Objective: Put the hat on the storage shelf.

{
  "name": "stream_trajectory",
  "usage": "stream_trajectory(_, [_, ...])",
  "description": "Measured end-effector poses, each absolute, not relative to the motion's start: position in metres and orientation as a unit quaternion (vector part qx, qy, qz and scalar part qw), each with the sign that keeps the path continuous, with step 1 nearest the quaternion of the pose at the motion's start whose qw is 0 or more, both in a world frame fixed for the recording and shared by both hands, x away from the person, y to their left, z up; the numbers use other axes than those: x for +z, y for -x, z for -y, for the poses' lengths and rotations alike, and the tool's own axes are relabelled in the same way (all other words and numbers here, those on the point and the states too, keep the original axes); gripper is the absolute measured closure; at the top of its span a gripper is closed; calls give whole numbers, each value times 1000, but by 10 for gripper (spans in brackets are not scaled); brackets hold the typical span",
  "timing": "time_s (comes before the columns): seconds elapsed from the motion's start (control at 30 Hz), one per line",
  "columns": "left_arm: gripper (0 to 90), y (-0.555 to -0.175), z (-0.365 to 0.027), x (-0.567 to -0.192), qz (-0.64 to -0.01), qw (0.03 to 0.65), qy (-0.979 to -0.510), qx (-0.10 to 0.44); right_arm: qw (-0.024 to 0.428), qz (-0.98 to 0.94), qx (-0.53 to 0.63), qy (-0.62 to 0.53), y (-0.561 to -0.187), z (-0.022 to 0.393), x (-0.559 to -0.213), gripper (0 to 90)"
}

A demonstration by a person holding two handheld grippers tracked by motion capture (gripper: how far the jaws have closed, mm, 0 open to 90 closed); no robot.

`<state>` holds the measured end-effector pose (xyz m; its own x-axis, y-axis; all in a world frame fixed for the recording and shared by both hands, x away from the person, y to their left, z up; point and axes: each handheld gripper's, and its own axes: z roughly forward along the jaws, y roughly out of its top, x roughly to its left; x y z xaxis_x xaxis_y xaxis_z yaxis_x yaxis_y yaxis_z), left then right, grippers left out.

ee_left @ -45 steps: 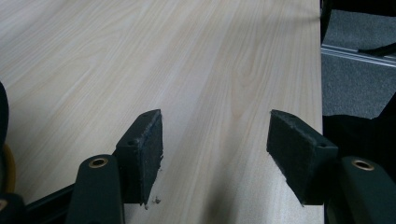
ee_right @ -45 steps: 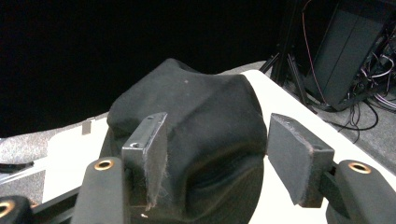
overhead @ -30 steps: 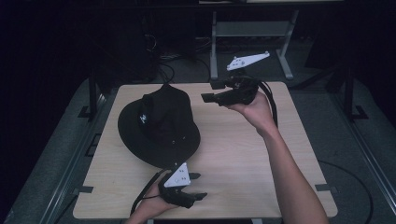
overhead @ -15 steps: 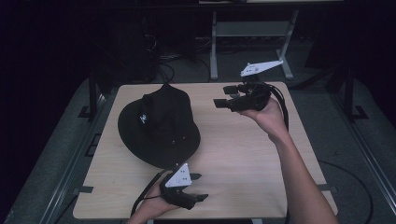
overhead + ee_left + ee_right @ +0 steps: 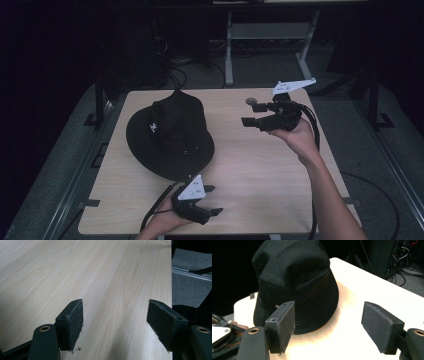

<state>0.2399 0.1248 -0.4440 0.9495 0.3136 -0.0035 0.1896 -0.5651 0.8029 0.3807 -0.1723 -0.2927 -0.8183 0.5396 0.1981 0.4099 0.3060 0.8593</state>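
Note:
A black bucket hat (image 5: 170, 132) sits brim down on the left half of the wooden table (image 5: 270, 175). My right gripper (image 5: 247, 111) hovers to the right of the hat, apart from it, pointing at it. In the right gripper view the hat (image 5: 294, 282) lies beyond the gripper (image 5: 329, 322), whose jaws have just been opening and hold nothing. My left gripper (image 5: 215, 200) rests low at the table's front edge, below the brim. Its jaws (image 5: 115, 315) have also been opening, with only bare tabletop (image 5: 112, 277) between the pads.
A metal stand (image 5: 270, 35) and cables (image 5: 170, 65) lie on the floor behind the table. The right table edge (image 5: 171, 277) drops to grey floor. The left hand and its gripper (image 5: 222, 332) show beside the hat in the right gripper view.
My right gripper has moved to the right, away from the hat and toward the table's right side. The left hand and the hat have stayed in place.

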Motion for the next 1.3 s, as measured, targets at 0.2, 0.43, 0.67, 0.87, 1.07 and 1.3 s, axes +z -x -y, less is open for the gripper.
stream_trajectory(0.2, [287,-240,-125,-444,-144,443,-882,70,63,-804,512,-296,-375,177,-300,262])
stream_trajectory(0.43, [286,-240,-124,-444,-140,438,-885,70,57,-803,513,-299,-367,186,-308,257])
stream_trajectory(0.67, [284,-240,-124,-444,-140,438,-885,71,49,-801,511,-308,-361,196,-320,248])
stream_trajectory(0.87, [284,-240,-124,-445,-143,439,-885,69,46,-796,511,-320,-356,206,-331,247])
stream_trajectory(1.07, [284,-240,-125,-444,-147,442,-882,68,42,-795,508,-328,-351,214,-340,245])
stream_trajectory(1.3, [284,-240,-125,-444,-146,442,-882,68,45,-795,506,-331,-344,220,-348,245])
